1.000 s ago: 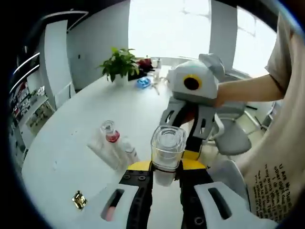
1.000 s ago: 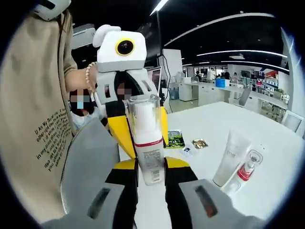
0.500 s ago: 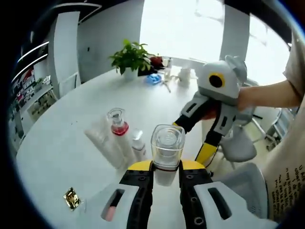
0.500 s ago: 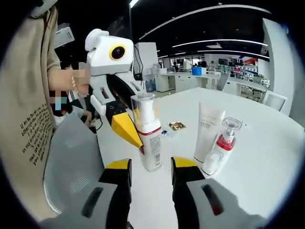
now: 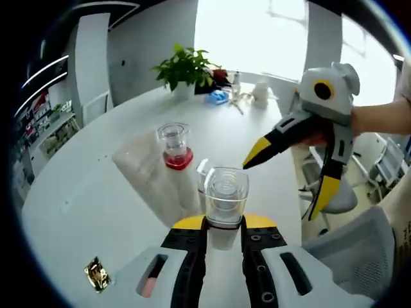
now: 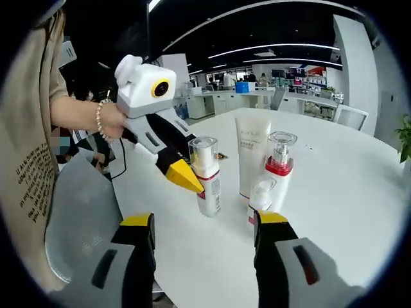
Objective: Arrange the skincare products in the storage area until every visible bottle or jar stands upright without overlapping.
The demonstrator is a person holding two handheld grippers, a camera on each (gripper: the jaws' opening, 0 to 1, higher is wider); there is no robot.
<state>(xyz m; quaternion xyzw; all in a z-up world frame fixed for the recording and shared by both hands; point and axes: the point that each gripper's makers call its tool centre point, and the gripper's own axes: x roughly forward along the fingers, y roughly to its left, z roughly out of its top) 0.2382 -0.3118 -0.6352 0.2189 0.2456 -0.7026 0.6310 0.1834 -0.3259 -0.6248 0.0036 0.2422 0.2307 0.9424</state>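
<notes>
White foam-pump bottle (image 6: 207, 176) stands upright on the table (image 6: 359, 192), clamped by the left gripper (image 5: 223, 224) beside the tube (image 6: 252, 154) and red-collared pump bottle (image 6: 277, 168). Right gripper (image 6: 204, 224) hangs wide open, empty. Placement looks near done; next comes releasing without tipping it.

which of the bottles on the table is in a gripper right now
The clear-capped bottle with the red band: the left gripper is clamped on it. The white tube and red-collared pump bottle stand free beside it, and the right gripper is open.
</notes>
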